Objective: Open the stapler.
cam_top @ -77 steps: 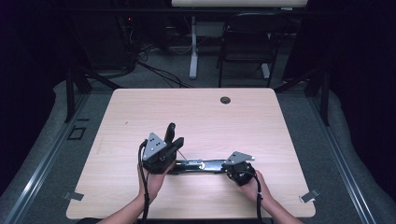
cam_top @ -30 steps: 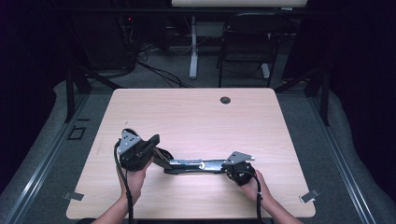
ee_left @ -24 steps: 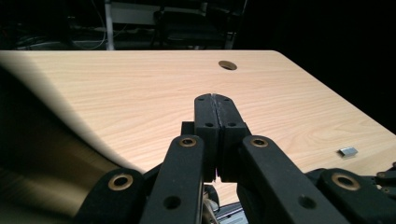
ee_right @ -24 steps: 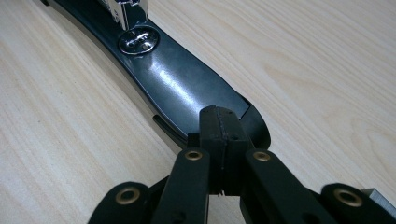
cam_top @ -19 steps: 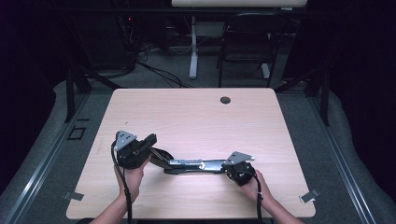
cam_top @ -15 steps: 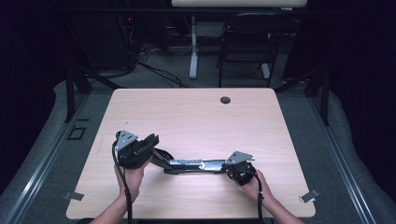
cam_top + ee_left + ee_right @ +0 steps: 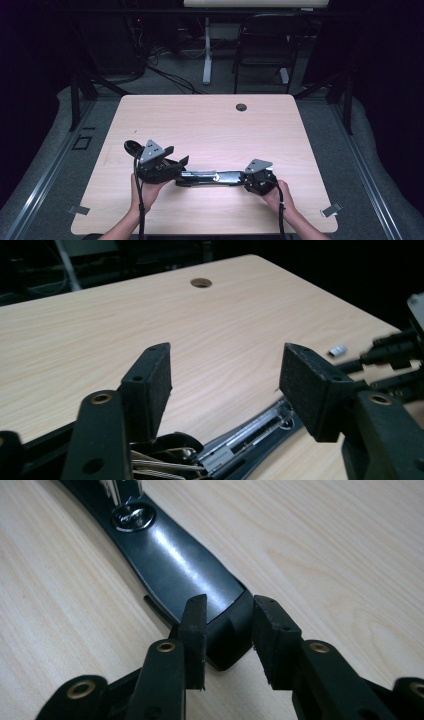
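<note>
Since the earliest frame, the left gripper point(image 7: 177, 162) has swung from pointing up the table to lying along the stapler point(image 7: 212, 177), and its jaws have just been opening. They now stand wide apart in the left gripper view, pads point(image 7: 150, 382) clear of the stapler's hinge end point(image 7: 170, 452), which lies below and between them with its springs and open magazine showing. The right gripper point(image 7: 227, 630) has kept its place at the opposite end; its jaws too have just been opening and sit slightly apart, flanking the rounded black tip of the stapler point(image 7: 222, 640). Whether the pads touch that tip cannot be told for certain, but a gap shows on at least one side.

The stapler lies opened out flat near the front edge of the table point(image 7: 210, 125), stretched between the two hands. Holding it at both ends likely served to keep it unfolded and steady; with both grips loosening, it appears to be left resting on the wood.

Few things stand nearby: a round cable hole point(image 7: 241, 107) near the far edge and small clips point(image 7: 331, 210) on the front corners. Nothing obstructs either gripper's withdrawal; an empty chair point(image 7: 265, 45) stands well beyond the table.
</note>
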Demonstrator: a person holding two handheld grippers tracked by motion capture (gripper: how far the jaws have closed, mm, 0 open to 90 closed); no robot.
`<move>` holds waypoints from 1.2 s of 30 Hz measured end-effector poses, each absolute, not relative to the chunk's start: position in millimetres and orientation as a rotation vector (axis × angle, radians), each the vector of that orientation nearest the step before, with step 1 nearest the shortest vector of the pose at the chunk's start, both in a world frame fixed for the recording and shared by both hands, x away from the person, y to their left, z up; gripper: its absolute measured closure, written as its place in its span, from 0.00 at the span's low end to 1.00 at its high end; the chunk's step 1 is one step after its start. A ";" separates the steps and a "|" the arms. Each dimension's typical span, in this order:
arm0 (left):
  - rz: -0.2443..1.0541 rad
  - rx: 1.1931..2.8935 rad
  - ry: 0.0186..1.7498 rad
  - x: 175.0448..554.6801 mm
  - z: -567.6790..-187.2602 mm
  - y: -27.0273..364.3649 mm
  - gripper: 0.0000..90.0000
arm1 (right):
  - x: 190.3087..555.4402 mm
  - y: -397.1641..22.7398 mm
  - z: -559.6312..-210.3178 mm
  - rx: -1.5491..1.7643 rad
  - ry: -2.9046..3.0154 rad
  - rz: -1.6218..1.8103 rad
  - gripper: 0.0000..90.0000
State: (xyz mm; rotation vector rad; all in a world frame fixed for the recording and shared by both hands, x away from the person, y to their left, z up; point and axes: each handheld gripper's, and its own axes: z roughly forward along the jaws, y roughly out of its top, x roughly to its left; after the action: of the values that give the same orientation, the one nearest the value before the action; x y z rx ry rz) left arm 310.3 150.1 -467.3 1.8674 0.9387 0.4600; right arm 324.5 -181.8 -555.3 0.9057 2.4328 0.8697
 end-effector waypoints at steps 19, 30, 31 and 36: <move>0.352 2.100 0.789 282.6 -473.5 160.1 0.14 | 341.5 -212.1 -531.0 1.024 2.471 0.882 0.39; 0.288 2.201 0.802 276.8 -483.9 173.7 0.02 | 352.1 -224.3 -523.8 1.062 2.503 0.735 0.26; 0.293 2.204 0.805 277.6 -484.1 175.5 0.02 | 354.2 -226.1 -524.8 1.094 2.513 0.733 0.22; 0.272 2.214 0.832 282.9 -488.0 181.3 0.00 | 361.0 -236.2 -525.2 1.176 2.552 0.734 0.15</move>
State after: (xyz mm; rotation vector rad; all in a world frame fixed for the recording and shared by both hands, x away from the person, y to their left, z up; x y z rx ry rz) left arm 282.9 181.3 -488.0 2.2143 0.8320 0.2724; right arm 361.0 -236.2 -525.2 1.1758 2.5517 0.7339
